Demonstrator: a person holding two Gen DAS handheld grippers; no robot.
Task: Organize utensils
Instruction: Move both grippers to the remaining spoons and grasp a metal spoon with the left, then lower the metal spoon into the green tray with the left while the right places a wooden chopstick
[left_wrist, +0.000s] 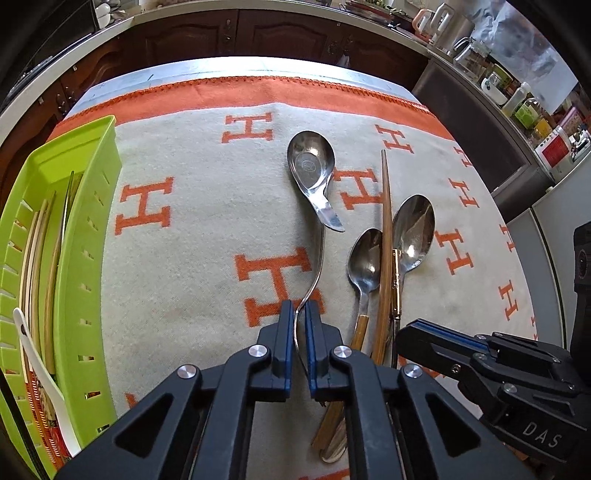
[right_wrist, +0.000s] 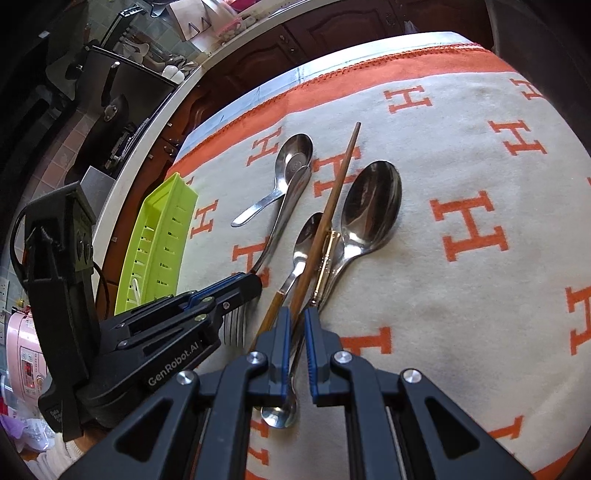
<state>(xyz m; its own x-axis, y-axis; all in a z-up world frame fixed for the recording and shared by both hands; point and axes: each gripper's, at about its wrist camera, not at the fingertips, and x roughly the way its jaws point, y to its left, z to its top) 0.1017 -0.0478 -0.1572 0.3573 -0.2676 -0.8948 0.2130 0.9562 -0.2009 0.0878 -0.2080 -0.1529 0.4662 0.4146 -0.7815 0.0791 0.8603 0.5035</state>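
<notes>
My left gripper (left_wrist: 298, 309) is shut on the thin handle of a long steel spoon (right_wrist: 291, 195) that lies on its edge; its bowl rests against a short steel soup spoon (left_wrist: 312, 166). My right gripper (right_wrist: 297, 314) is shut around a brown wooden chopstick (right_wrist: 334, 199), low on its length, and also shows in the left wrist view (left_wrist: 402, 332). Beside the chopstick lie a large steel spoon (left_wrist: 413, 229) and a smaller spoon with a wooden handle (left_wrist: 364, 258). A lime-green slotted tray (left_wrist: 88, 221) at the left holds chopsticks and a white spoon.
Everything lies on a cream blanket (left_wrist: 192, 258) with orange H letters and an orange border. Fork tines (right_wrist: 234, 328) show under the left gripper. Dark cabinets (left_wrist: 258, 33) stand beyond the table's far edge, with jars and a kettle (left_wrist: 517, 103) at the right.
</notes>
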